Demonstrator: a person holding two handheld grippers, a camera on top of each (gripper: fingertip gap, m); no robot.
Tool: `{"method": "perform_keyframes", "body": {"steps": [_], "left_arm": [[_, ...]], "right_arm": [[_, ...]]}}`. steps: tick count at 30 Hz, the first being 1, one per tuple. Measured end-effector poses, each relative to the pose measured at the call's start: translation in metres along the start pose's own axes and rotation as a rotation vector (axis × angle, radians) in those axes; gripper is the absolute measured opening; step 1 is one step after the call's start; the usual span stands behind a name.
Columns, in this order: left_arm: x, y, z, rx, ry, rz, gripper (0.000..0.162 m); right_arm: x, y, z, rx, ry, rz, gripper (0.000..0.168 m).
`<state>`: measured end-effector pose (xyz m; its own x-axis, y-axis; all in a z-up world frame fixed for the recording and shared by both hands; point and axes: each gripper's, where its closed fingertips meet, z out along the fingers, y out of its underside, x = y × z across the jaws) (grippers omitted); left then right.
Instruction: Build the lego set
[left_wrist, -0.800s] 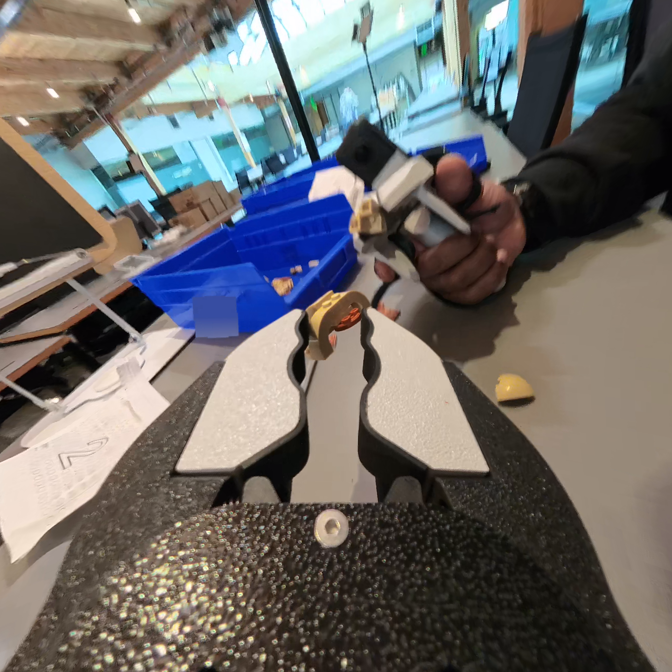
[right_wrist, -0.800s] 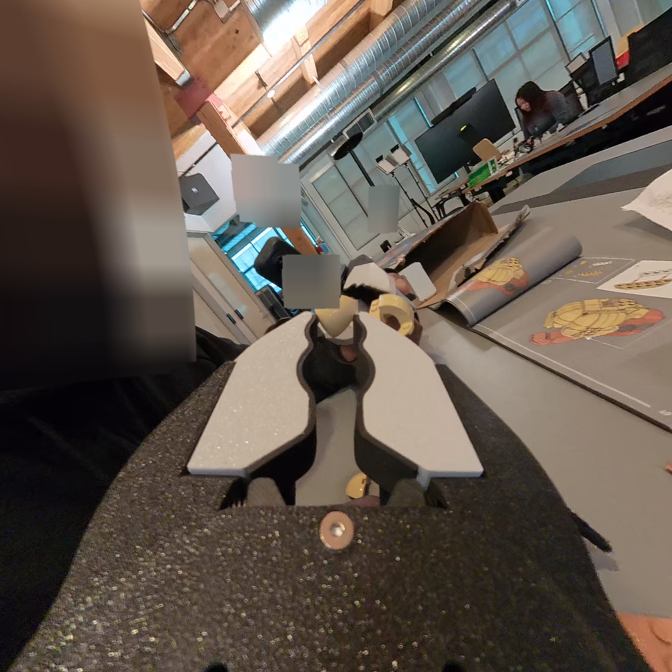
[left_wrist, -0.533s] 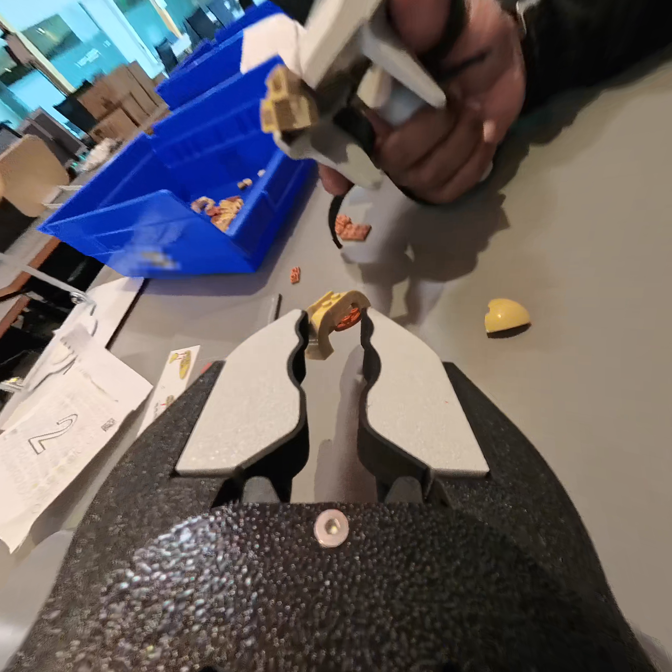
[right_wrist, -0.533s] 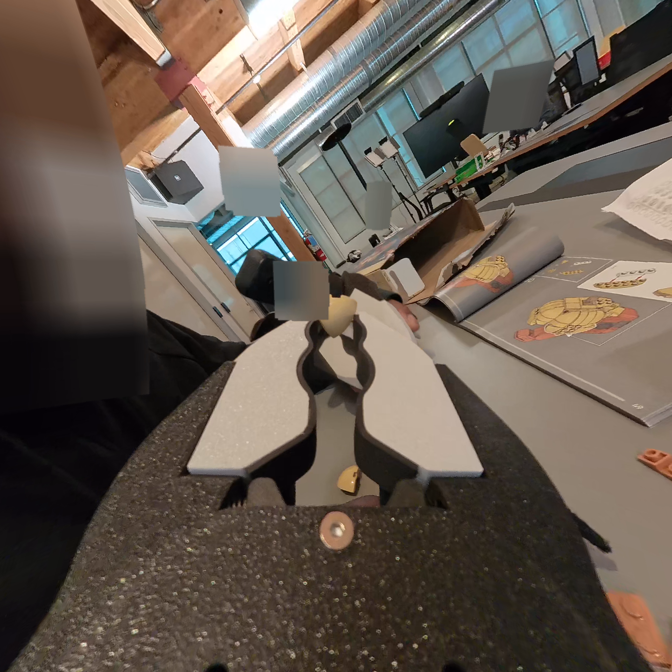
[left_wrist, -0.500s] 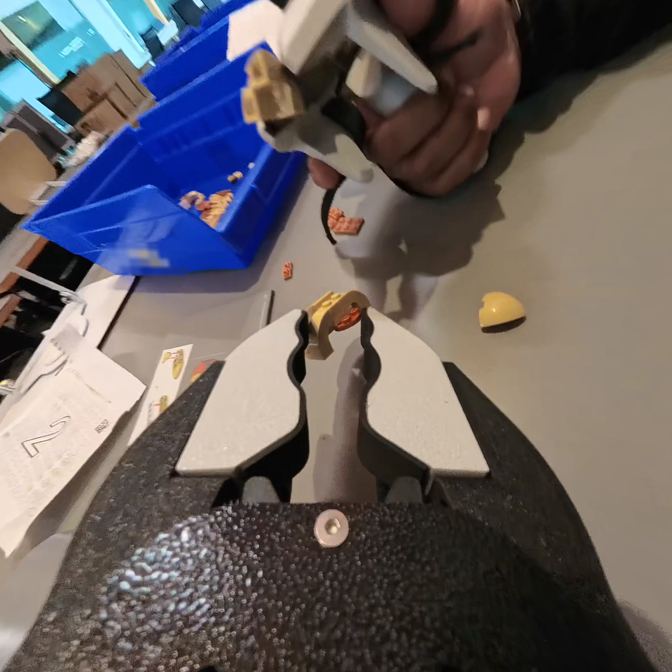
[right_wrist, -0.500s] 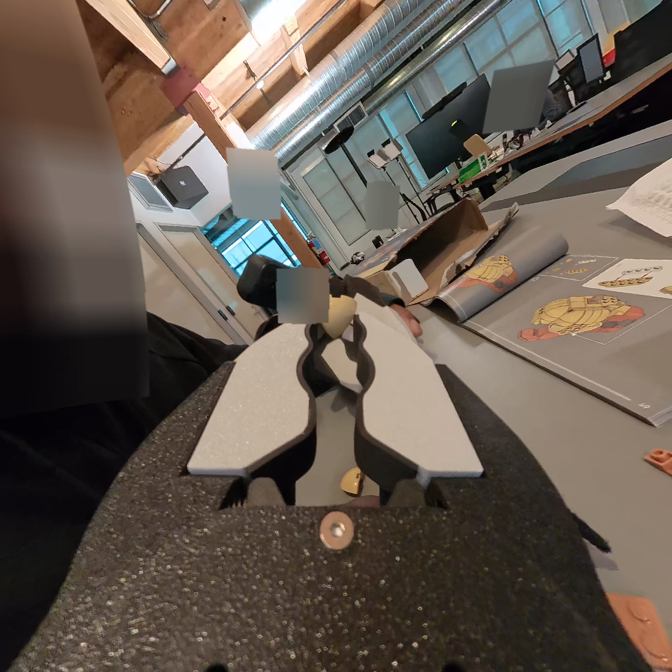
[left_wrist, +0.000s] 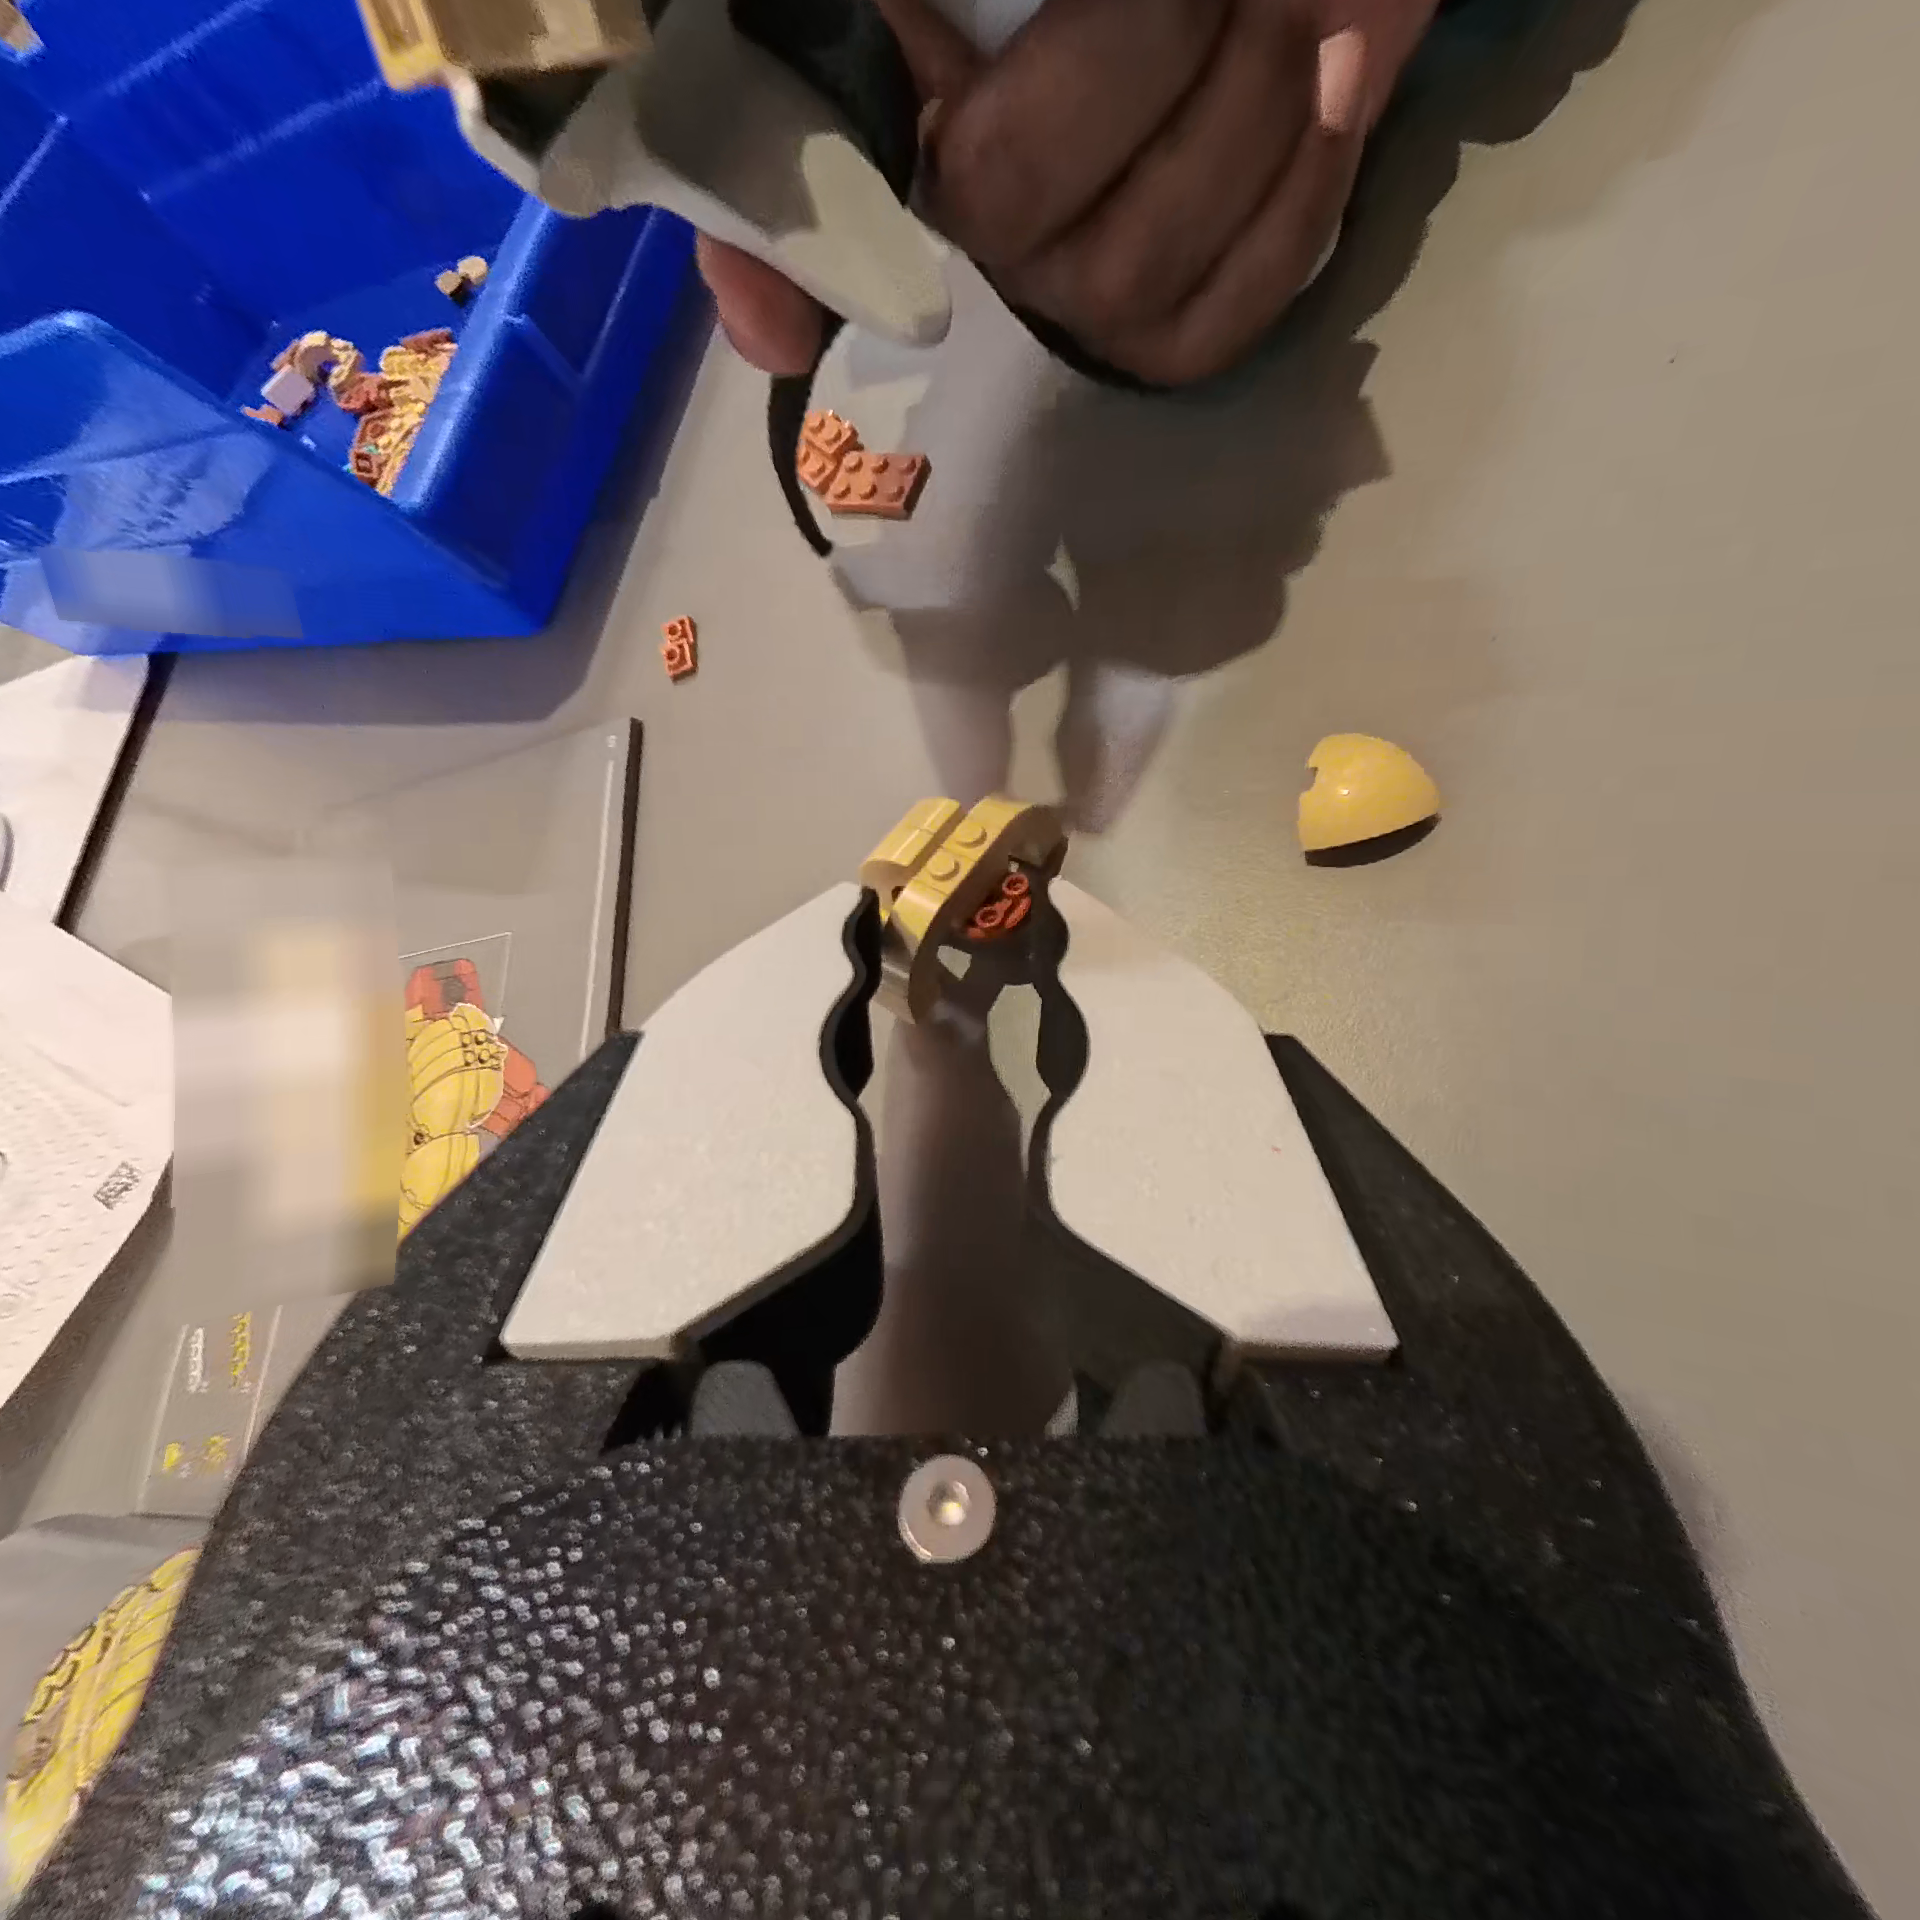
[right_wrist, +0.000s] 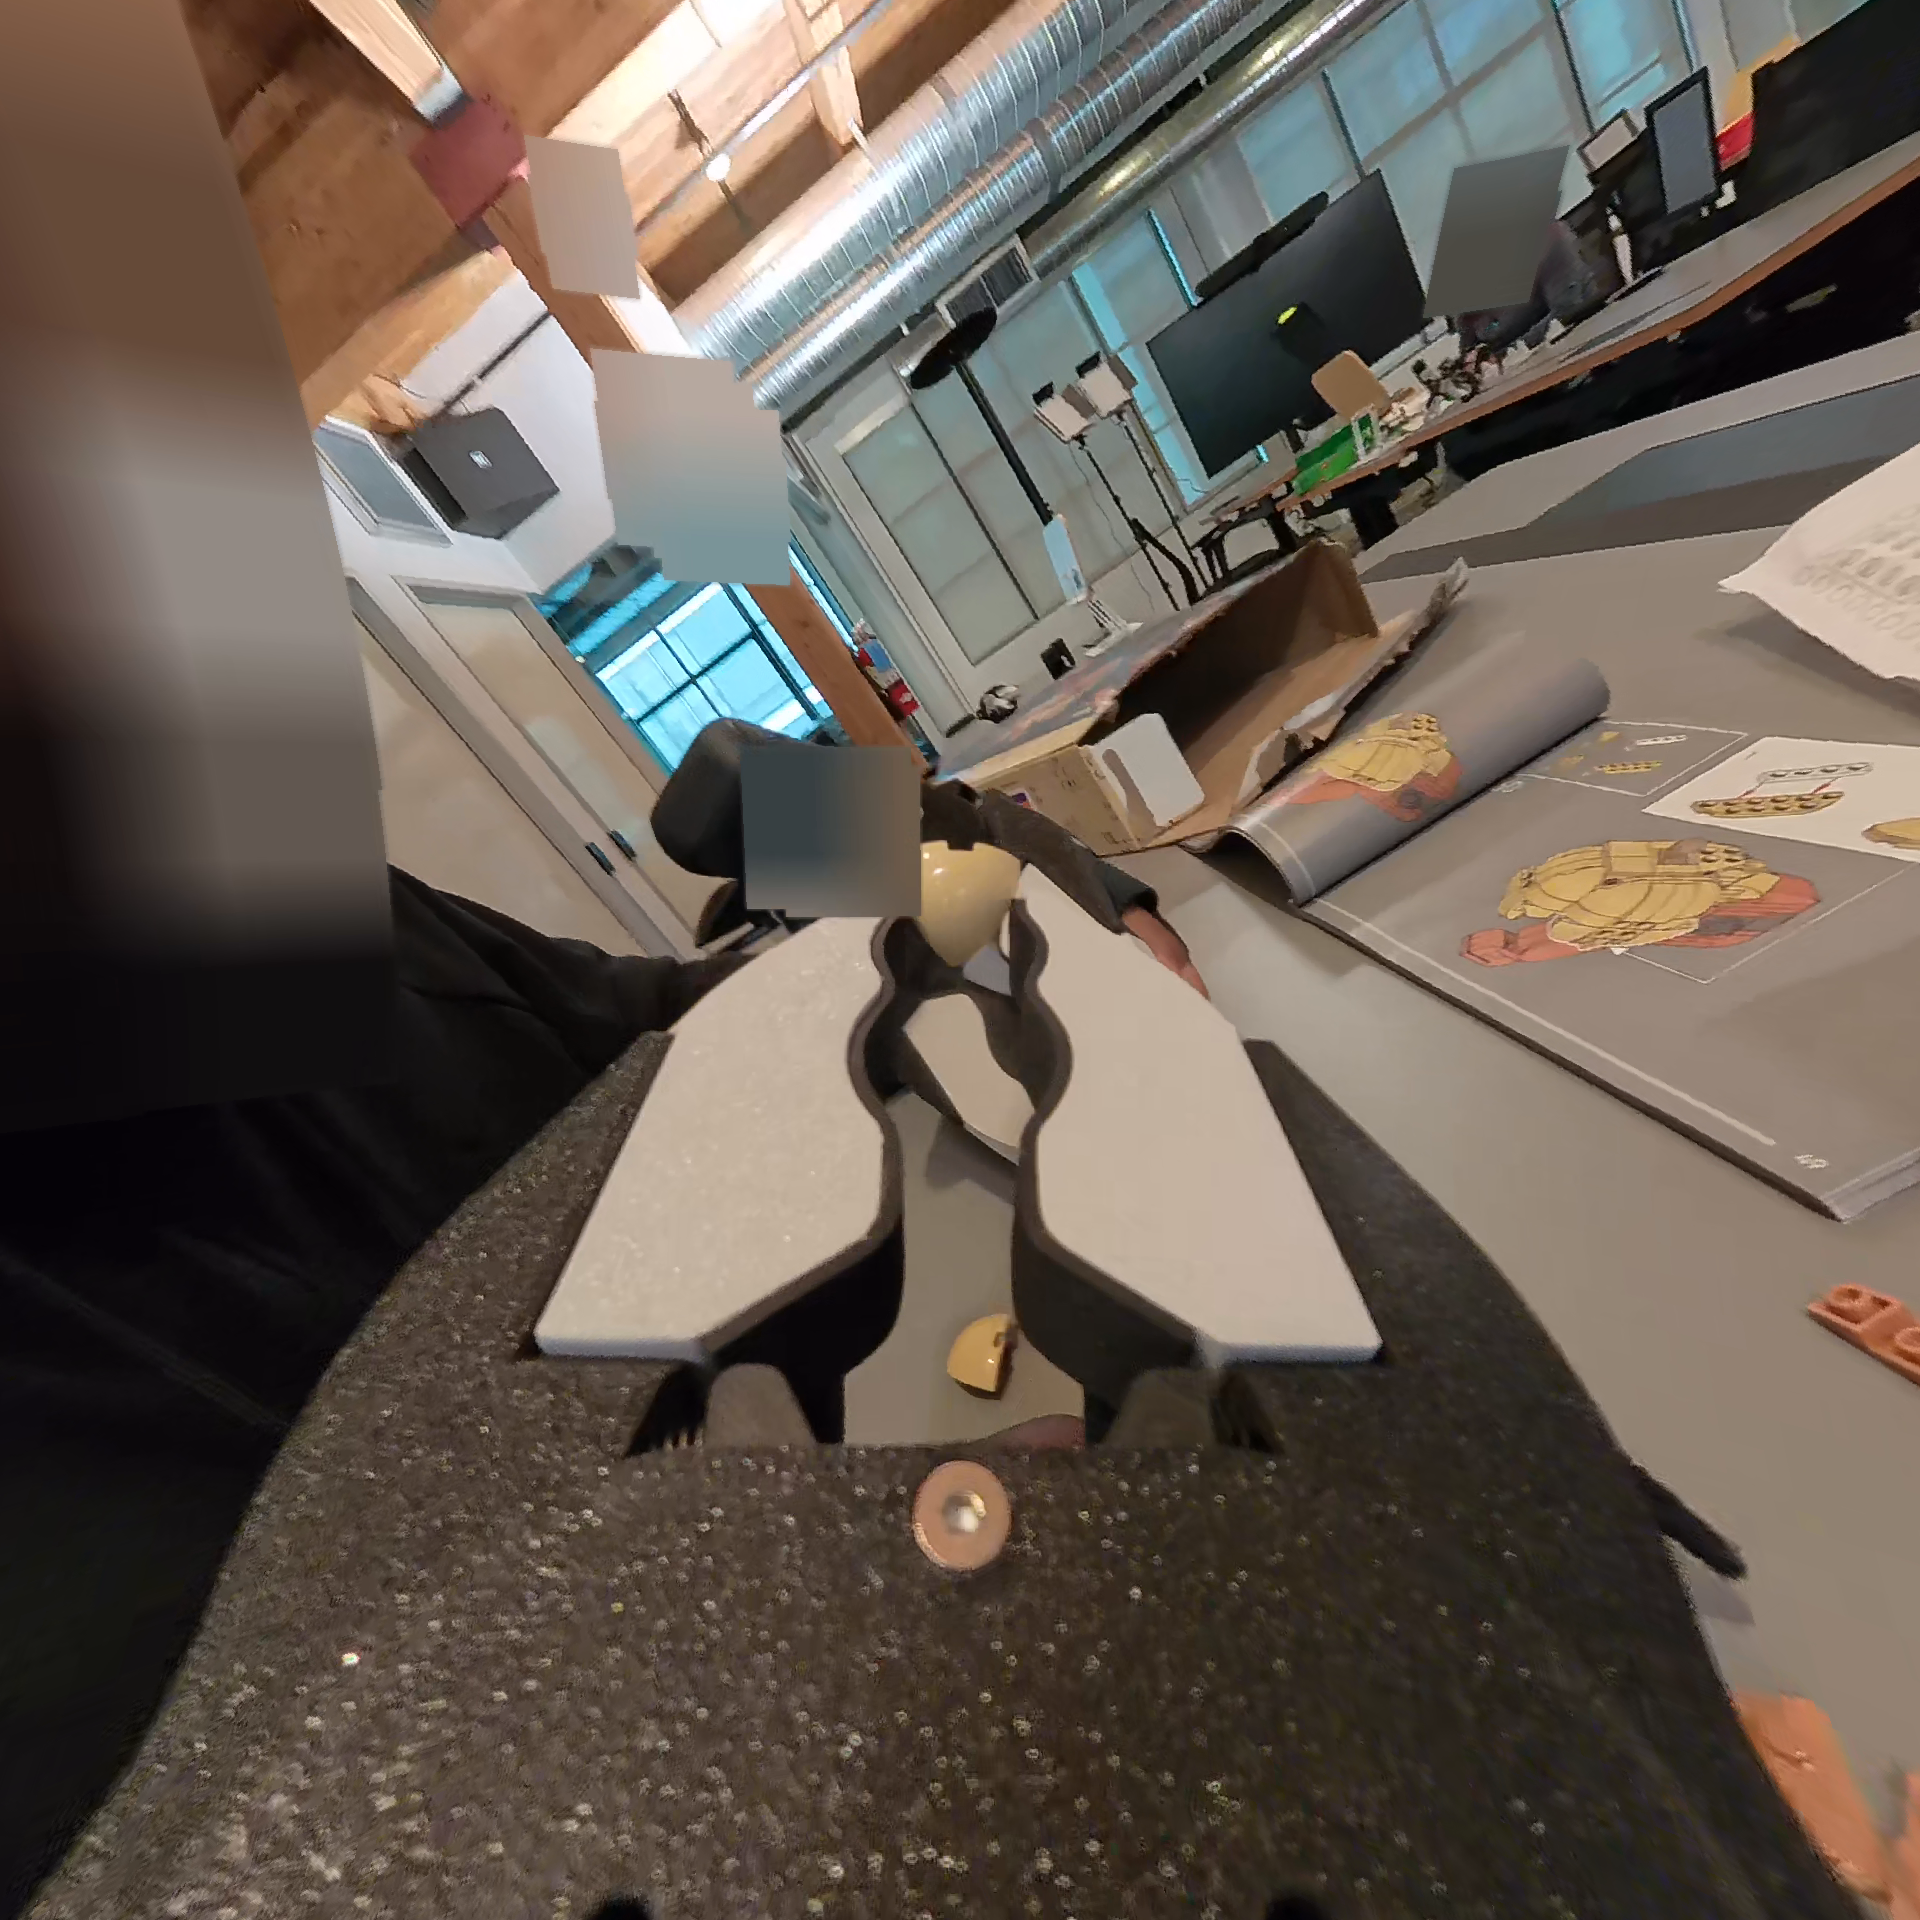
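Note:
My left gripper (left_wrist: 951, 914) is shut on a small tan lego assembly (left_wrist: 961, 883) with a red-brown piece inside it, held low over the grey table (left_wrist: 1558, 1039). My right gripper (right_wrist: 951, 930) is shut on a tan rounded lego piece (right_wrist: 961, 899) and is held up in the air. In the left wrist view that right gripper (left_wrist: 488, 62) appears at the top with its tan piece, held by a hand (left_wrist: 1132, 177). A tan dome piece (left_wrist: 1366, 798) lies on the table to the right; it also shows between the right gripper's fingers (right_wrist: 982, 1356).
A blue bin (left_wrist: 260, 416) with several loose bricks stands at the left. A red-brown plate (left_wrist: 860, 476) and a small red-brown piece (left_wrist: 680, 647) lie on the table. An open instruction booklet (right_wrist: 1610, 935) lies to the right, with torn cardboard (right_wrist: 1247, 665) behind it. Papers (left_wrist: 73, 1091) lie at left. The tips of one gripper are about 11 centimeters away from the tips of the other. The red-brown plate (left_wrist: 860, 476) lies around 12 centimeters away from my left fingertips.
My left gripper has tilted down toward the table and moved closer to it, still holding the tan assembly. The right gripper has risen and stays shut on its tan piece.

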<state>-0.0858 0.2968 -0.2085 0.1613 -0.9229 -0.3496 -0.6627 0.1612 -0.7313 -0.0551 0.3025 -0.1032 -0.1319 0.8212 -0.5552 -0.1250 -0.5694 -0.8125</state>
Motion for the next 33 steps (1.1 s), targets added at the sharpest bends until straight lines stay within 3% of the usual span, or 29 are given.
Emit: {"method": "perform_keyframes", "body": {"steps": [14, 21, 25, 33], "left_arm": [[-0.007, -0.016, -0.018, 0.162, 0.086, -0.174, 0.033], [-0.019, -0.044, -0.030, 0.346, 0.101, -0.430, 0.023], [-0.019, -0.052, -0.036, 0.429, 0.188, -0.585, 0.018], [-0.010, -0.054, -0.029, 0.400, 0.255, -0.671, 0.016]], "right_arm": [[0.023, 0.021, 0.002, -0.188, 0.238, -0.181, 0.018], [0.030, 0.035, 0.006, -0.290, 0.367, -0.390, 0.018], [0.031, 0.042, 0.010, -0.339, 0.405, -0.464, 0.018], [0.032, 0.046, 0.012, -0.369, 0.435, -0.525, 0.018]]}}
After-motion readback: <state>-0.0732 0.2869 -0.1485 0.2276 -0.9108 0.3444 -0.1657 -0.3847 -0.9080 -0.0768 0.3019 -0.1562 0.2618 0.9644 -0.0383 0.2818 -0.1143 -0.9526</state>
